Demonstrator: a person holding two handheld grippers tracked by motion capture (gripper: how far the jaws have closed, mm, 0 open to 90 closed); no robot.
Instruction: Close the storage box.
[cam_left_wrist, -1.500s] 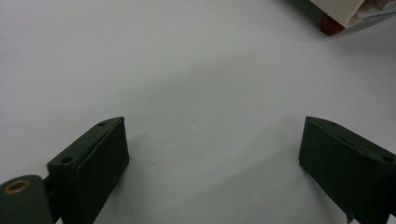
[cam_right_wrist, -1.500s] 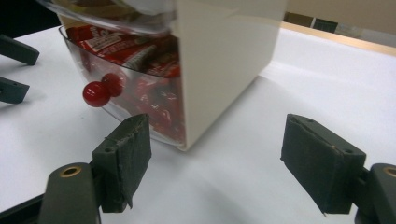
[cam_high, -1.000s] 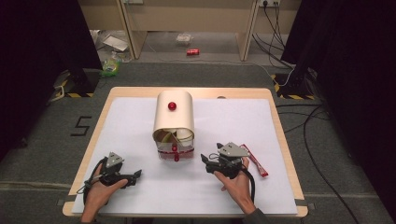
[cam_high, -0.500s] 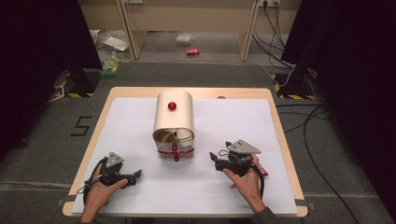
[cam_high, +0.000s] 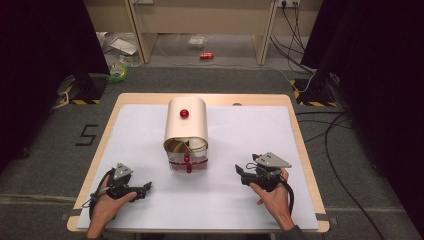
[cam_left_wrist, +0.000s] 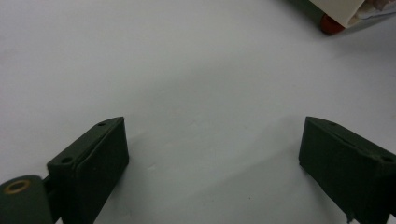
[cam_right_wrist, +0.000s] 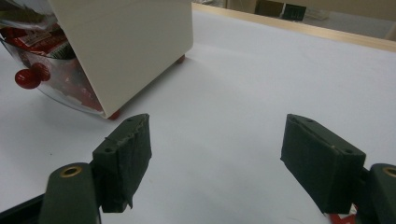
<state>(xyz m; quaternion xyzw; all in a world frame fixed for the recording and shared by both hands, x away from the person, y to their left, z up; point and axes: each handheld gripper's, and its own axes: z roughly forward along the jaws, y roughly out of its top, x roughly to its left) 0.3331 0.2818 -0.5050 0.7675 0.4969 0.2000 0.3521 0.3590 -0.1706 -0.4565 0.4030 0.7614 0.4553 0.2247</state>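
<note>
A cream, round-topped box (cam_high: 186, 127) with a red knob (cam_high: 184, 113) stands mid-table; its open front shows a clear tray (cam_high: 188, 164) with red packets and a second red knob. My left gripper (cam_high: 144, 188) rests at the front left, jaws wide apart, only white sheet between them (cam_left_wrist: 212, 135). The box's corner and a red foot (cam_left_wrist: 330, 25) show far off there. My right gripper (cam_high: 240, 173) is open at the front right, pointing left toward the box (cam_right_wrist: 126, 42), nothing between its jaws (cam_right_wrist: 217, 135). A scrap of red packet (cam_right_wrist: 343, 218) peeks from under its right jaw.
A white sheet covers the wooden table (cam_high: 301, 135). Beyond the far edge, on the floor, lie a red can (cam_high: 206, 55) and some litter. Cables (cam_high: 340, 150) trail across the floor to the right of the table.
My right gripper has slid to the right, away from the box, and now covers the red packet that lay beside it. The left gripper has stayed put.
</note>
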